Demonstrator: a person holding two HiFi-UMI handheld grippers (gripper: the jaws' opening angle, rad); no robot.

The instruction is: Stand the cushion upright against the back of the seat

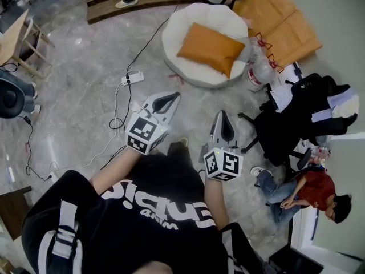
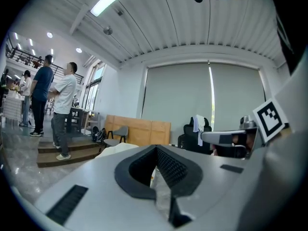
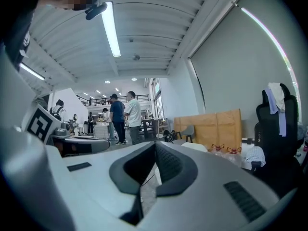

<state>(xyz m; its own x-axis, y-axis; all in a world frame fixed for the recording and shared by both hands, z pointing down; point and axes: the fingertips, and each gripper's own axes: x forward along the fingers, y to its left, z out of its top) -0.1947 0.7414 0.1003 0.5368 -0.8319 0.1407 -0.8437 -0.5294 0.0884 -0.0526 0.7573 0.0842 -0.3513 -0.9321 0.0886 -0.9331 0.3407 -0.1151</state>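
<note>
Hovering empty, left tongs (image 1: 171,97) and right tongs (image 1: 222,116) are both pressed together.

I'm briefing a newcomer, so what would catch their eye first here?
The orange cushion lying on the round white seat, top centre of the head view. Nearer, the left claw and right claw, both shut and empty, point toward it, well short. A black chair stands at right.

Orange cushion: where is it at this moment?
Head view, upper centre: the orange cushion lies on the round white seat, with clear plastic bottles on the floor just right of the seat.
</note>
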